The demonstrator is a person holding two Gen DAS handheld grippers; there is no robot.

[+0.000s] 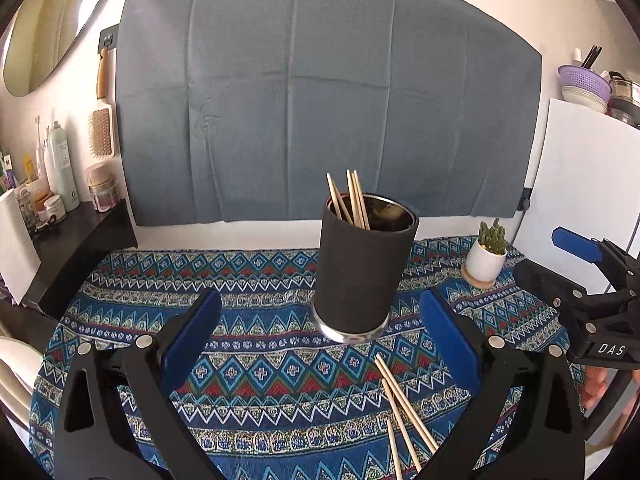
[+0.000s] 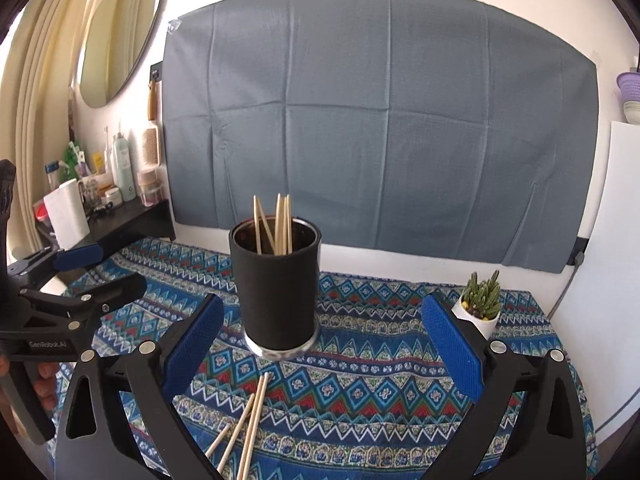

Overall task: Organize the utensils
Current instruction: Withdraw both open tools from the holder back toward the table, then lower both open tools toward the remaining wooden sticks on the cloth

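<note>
A black cylindrical holder [image 1: 362, 268] [image 2: 278, 286] stands upright on the patterned tablecloth with several wooden chopsticks [image 1: 350, 200] [image 2: 278, 224] leaning inside it. Loose chopsticks [image 1: 400, 404] [image 2: 246, 428] lie on the cloth in front of it. My left gripper [image 1: 320, 340] is open and empty, its blue pads [image 1: 192, 340] wide apart just short of the holder. My right gripper [image 2: 320, 344] is open too, holding nothing, with the holder ahead near its left finger. Each gripper appears at the edge of the other's view: the right one [image 1: 560, 256], the left one [image 2: 102, 268].
A small potted succulent [image 1: 486, 256] [image 2: 478, 304] sits at the table's back right. A black shelf [image 1: 68, 240] [image 2: 116, 220] with bottles and a paper roll stands to the left. A white appliance [image 1: 580, 184] is at the right. A grey cloth [image 1: 320, 100] hangs on the wall.
</note>
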